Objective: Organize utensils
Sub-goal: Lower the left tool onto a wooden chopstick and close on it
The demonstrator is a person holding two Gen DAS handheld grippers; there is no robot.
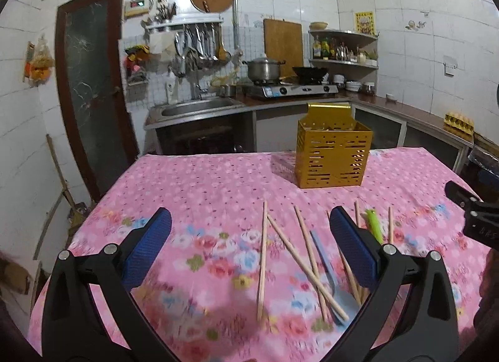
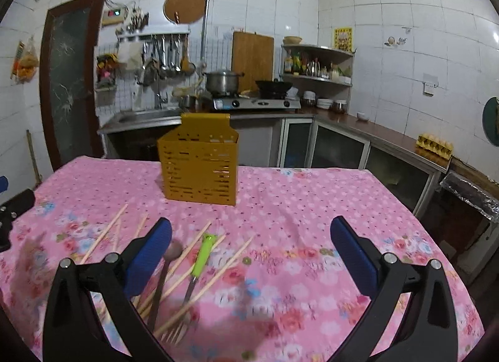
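A gold slotted utensil holder [image 1: 333, 156] [image 2: 199, 168] stands upright near the far edge of the pink floral tablecloth [image 1: 202, 187] [image 2: 312, 206]. Several wooden chopsticks [image 1: 263, 256] [image 2: 199, 265] lie scattered on the near part. Among them lie a pale blue utensil [image 1: 327, 277], a green-handled fork [image 2: 199, 260] [image 1: 374, 224] and a dark wooden spoon [image 2: 165, 274]. My left gripper [image 1: 249, 237] is open above the chopsticks, nothing between its blue pads. My right gripper [image 2: 251, 243] is open too, hovering right of the pile, empty.
Behind the table run a kitchen counter with a steel sink [image 1: 199, 106], a gas stove [image 1: 293, 89] with a pot and a wok, and corner shelves [image 2: 318, 65]. An egg carton [image 2: 435, 145] sits on the right counter. A dark door [image 1: 90, 81] stands at left.
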